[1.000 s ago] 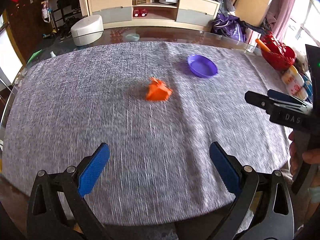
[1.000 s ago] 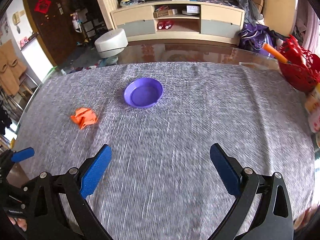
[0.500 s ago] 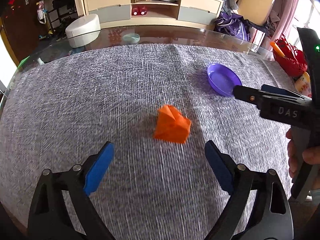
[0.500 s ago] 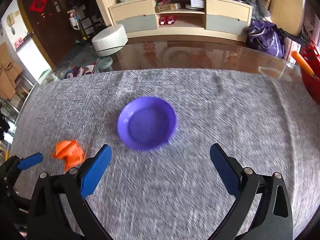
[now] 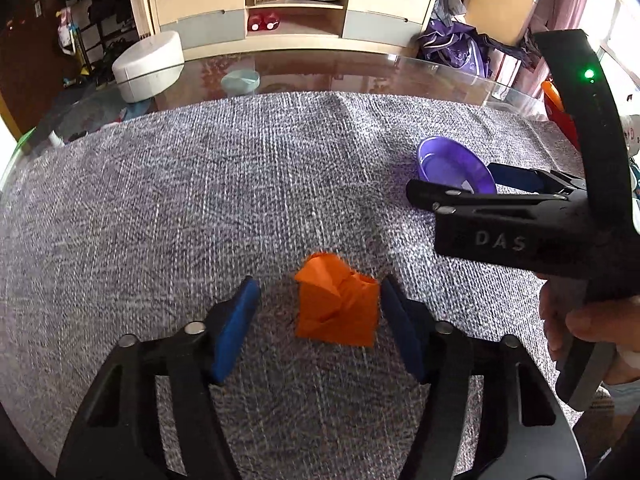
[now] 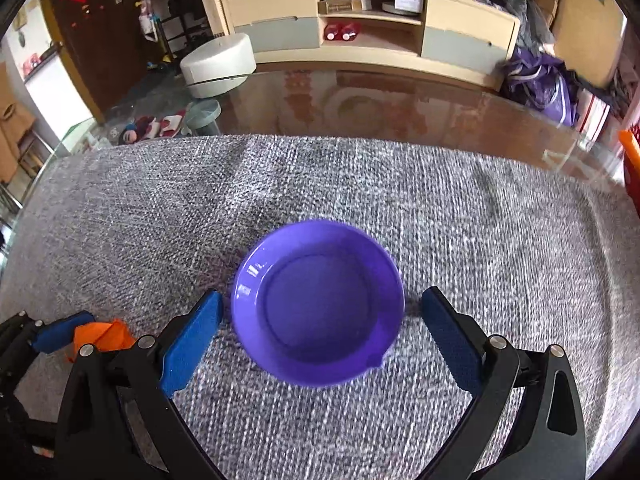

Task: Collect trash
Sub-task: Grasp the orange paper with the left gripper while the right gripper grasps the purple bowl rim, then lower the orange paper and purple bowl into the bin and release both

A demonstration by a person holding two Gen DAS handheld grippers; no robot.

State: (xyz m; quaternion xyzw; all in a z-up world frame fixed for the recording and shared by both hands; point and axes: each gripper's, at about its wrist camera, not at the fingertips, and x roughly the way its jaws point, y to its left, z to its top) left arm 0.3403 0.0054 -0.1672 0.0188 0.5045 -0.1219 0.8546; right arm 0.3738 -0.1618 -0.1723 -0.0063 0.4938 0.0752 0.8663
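Left tool (image 5: 320, 304), jaws just closing but not yet clamped, straddles the crumpled orange paper (image 5: 336, 304) on the grey-clothed surface (image 5: 200, 200). Right tool (image 6: 320, 312), open, flanks the purple bowl (image 6: 318, 300).

Glossy plastic bowl (image 6: 318, 304), rough woven cloth (image 6: 480, 240)

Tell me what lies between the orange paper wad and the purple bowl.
Only bare grey cloth between the orange paper wad and purple bowl, per the left wrist view.

1 orange paper wad (image 5: 337, 305), 1 purple bowl (image 6: 318, 305), 2 claws (image 5: 320, 322)
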